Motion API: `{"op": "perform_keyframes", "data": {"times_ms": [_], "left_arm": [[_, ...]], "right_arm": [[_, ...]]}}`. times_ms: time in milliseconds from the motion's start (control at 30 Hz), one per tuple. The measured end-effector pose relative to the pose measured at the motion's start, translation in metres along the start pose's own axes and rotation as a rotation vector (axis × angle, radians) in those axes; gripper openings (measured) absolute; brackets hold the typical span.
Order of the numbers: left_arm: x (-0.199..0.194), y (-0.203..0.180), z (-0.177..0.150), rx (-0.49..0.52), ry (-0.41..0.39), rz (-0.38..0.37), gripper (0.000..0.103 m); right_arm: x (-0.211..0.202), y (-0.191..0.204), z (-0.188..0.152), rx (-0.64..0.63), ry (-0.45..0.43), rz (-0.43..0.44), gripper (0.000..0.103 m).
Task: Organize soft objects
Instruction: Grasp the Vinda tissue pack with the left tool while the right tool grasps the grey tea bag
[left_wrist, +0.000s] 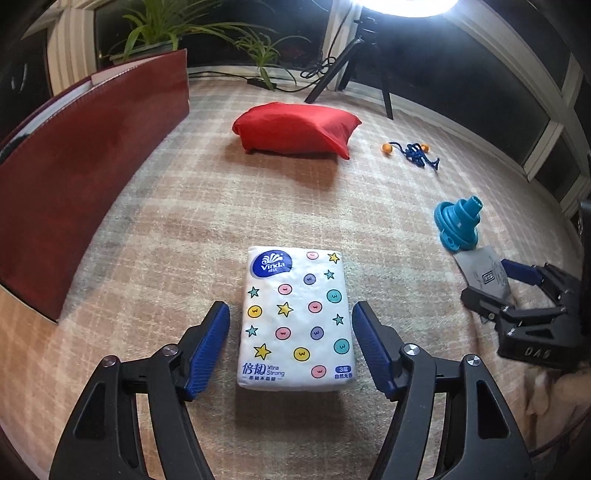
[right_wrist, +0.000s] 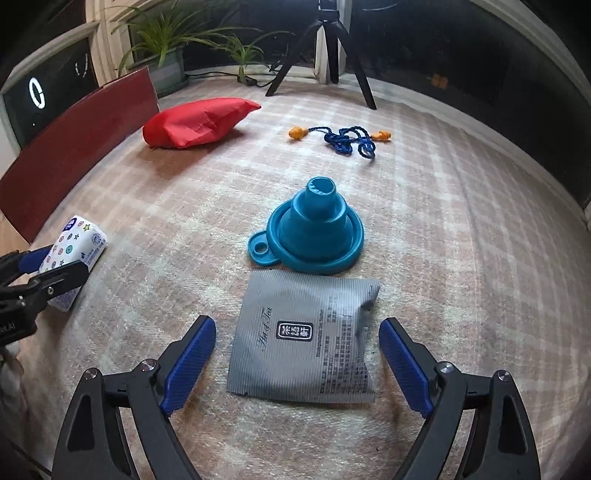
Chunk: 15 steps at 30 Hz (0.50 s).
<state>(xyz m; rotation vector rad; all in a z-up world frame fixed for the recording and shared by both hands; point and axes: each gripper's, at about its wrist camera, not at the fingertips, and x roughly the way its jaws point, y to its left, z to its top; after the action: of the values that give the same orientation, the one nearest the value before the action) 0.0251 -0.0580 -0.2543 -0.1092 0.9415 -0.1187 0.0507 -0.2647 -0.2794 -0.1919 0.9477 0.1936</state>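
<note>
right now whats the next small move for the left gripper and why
Probably close the left gripper on the tissue pack: its open jaws already straddle the pack's sides, with small gaps each side, and the pack lies flat on the plaid cloth.

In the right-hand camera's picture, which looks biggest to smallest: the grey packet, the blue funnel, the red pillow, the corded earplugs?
1. Grey packet, though it lies nearest the camera.
2. Blue funnel and red pillow look alike; the pillow lies farther off, so no ranking.
3. Corded earplugs.

"Vinda", "Xtra Strong" on tissue pack (left_wrist: 295, 317)
</note>
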Motion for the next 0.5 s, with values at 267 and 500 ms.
{"op": "perform_keyframes", "data": {"times_ms": [267,500], "left_arm": [[0.000,0.007,0.001,0.008,-0.023,-0.007,0.068],[0.000,0.007,0.001,0.018,-0.031,-0.004,0.061]], "right_arm": [[0.000,-0.021,0.000,0.053,-0.004,-0.022,0.082],[-0.003,-0.013,0.000,0.020,-0.012,0.002,0.065]]}}
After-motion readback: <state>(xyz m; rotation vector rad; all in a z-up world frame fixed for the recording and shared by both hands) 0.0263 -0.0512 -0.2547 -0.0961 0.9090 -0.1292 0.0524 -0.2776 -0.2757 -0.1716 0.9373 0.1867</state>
